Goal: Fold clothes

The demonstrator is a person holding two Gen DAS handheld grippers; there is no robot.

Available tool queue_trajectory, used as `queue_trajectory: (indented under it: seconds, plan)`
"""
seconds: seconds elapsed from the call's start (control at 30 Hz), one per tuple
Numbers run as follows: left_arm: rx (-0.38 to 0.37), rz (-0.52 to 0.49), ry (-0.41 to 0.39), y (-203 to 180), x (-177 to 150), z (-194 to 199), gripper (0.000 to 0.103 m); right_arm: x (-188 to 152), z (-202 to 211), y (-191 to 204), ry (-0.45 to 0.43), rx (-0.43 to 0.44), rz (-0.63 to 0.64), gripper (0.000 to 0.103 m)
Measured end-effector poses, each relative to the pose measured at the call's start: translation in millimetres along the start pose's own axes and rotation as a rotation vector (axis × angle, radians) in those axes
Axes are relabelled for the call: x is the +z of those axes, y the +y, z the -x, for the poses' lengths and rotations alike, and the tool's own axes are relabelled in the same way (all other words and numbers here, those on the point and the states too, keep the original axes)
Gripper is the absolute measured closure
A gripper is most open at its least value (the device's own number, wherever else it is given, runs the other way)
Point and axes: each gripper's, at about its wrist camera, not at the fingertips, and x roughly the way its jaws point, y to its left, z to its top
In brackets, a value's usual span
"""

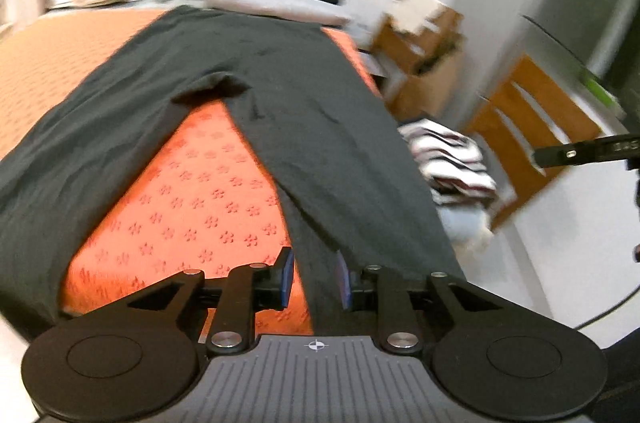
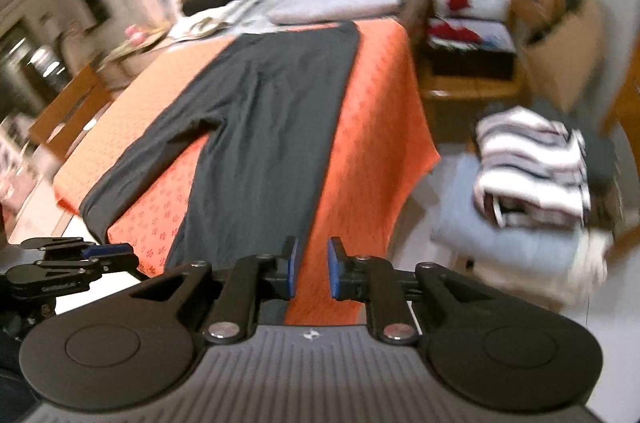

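A pair of dark grey trousers [image 1: 260, 63] lies spread flat on an orange patterned bedspread [image 1: 192, 191], legs apart and pointing toward me. My left gripper [image 1: 315, 277] is at the hem of the right-hand leg. The cloth runs between its blue pads [image 1: 286, 273], which stand apart and do not press it. In the right wrist view the trousers [image 2: 256, 111] stretch away up the bed. My right gripper [image 2: 311, 271] is open over the bedspread [image 2: 372, 127] just right of that leg, with nothing between its pads. The left gripper [image 2: 92, 253] shows at the left edge.
A folded pile of striped clothes [image 2: 532, 167] sits on a pale blue surface right of the bed. Grey bedding and dark clothes [image 1: 276, 3] are heaped at the far end. Wooden chairs [image 1: 524, 127] [image 2: 68, 115] and cardboard boxes [image 1: 424, 39] flank the bed.
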Motion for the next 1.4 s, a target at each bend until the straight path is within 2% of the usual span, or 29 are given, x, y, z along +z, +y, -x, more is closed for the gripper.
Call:
queue_trajectory:
  seconds: [0.17, 0.3, 0.43, 0.7, 0.9, 1.07, 1.17, 1.3, 1.4]
  plan:
    - [0.208, 0.233, -0.049, -18.3, -11.6, -0.2, 0.078, 53.6, -16.8, -36.3, 0.061, 0.114, 0.161, 0.084]
    - [0.317, 0.365, -0.077, -26.1, -21.2, -0.8, 0.079, 95.6, -39.0, -53.2, 0.108, 0.166, 0.268, 0.084]
    - [0.364, 0.383, -0.080, -31.5, -25.1, -10.2, 0.079, 134.7, -63.0, -60.2, 0.131, 0.192, 0.332, 0.084]
    - [0.397, 0.369, -0.056, -41.0, -14.3, -27.9, 0.079, 198.9, -120.0, -48.9, 0.163, 0.220, 0.420, 0.084]
    - [0.481, 0.452, -0.045, -46.7, -8.0, -41.5, 0.079, 250.0, -172.8, -33.5, 0.201, 0.266, 0.504, 0.082]
    - [0.596, 0.622, -0.068, -53.1, -3.3, -47.0, 0.079, 300.9, -234.7, -25.8, 0.246, 0.331, 0.603, 0.082]
    - [0.676, 0.757, -0.091, -55.4, 2.5, -51.5, 0.079, 330.7, -276.3, -22.9, 0.281, 0.362, 0.669, 0.082]
    - [0.764, 0.939, -0.155, -57.6, 4.9, -54.4, 0.079, 363.0, -324.2, -20.9, 0.312, 0.402, 0.728, 0.082]
    - [0.824, 1.032, -0.192, -60.7, 6.8, -57.4, 0.079, 382.0, -359.8, -18.0, 0.333, 0.424, 0.765, 0.081]
